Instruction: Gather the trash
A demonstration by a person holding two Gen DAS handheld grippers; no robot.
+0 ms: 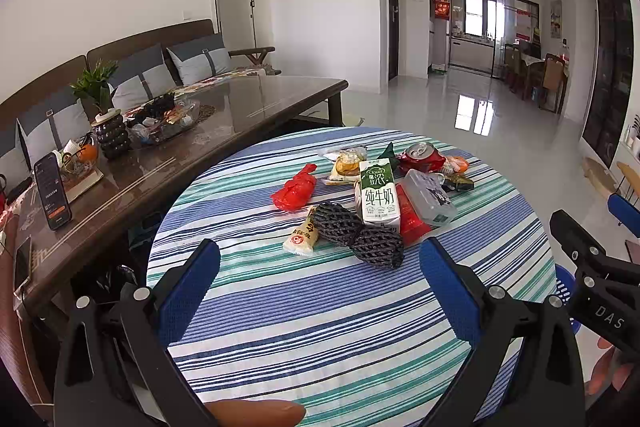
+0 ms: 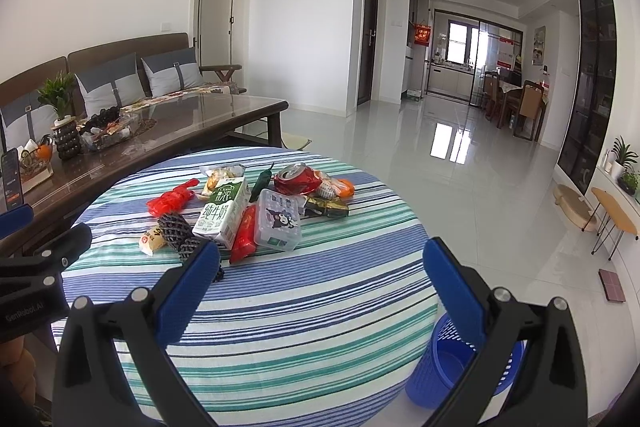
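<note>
Both wide open, left gripper [image 1: 319, 281], right gripper [image 2: 321, 281], holding nothing

The tablecloth [image 2: 304, 307] is matt striped cloth. On it, the milk carton [image 2: 222, 213] is smooth printed paperboard; the can [image 2: 296, 179] behind the carton is shiny crushed metal; the box [image 2: 278, 221] right of the carton is clear plastic; the net [image 1: 356, 235] is rough black foam mesh. The basket [image 2: 460, 367] is blue perforated plastic. The floor [image 2: 460, 167] is glossy.
</note>
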